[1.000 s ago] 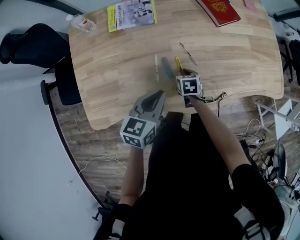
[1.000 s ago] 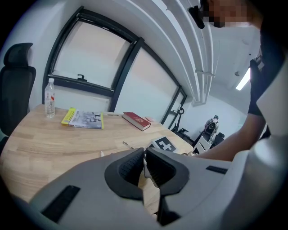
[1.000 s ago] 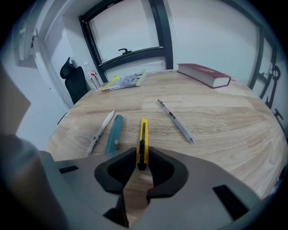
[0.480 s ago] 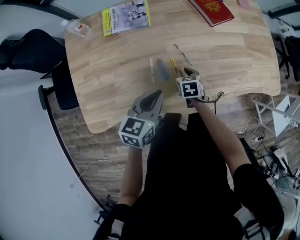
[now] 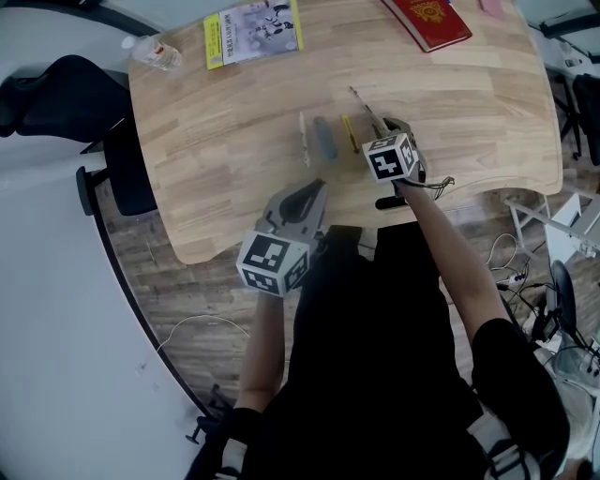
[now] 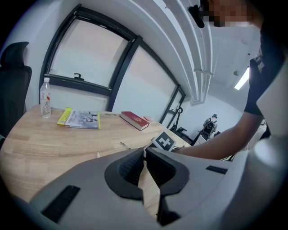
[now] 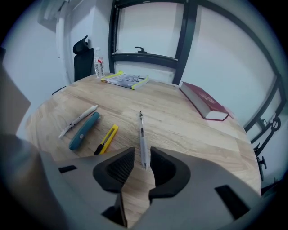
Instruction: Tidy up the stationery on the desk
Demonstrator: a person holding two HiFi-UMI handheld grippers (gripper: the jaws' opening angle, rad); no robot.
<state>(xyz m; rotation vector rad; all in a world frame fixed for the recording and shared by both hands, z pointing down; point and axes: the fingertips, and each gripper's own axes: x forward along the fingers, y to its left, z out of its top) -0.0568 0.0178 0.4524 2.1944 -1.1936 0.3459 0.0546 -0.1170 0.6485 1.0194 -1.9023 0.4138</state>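
Note:
Four stationery items lie in a row on the wooden desk: a white pen, a teal utility knife, a yellow utility knife and a clear pen. My right gripper is open, low over the desk at the near end of the clear pen; that end lies in the gap between the jaws, untouched. To its left lie the yellow knife, the teal knife and the white pen. My left gripper hangs shut and empty at the desk's near edge.
A yellow-spined magazine and a water bottle lie at the far left, and a red book lies at the far right. A black office chair stands to the left of the desk. Cables trail on the floor to the right.
My right gripper has moved right and forward, from the yellow knife to the near end of the clear pen. The left gripper has stayed put.

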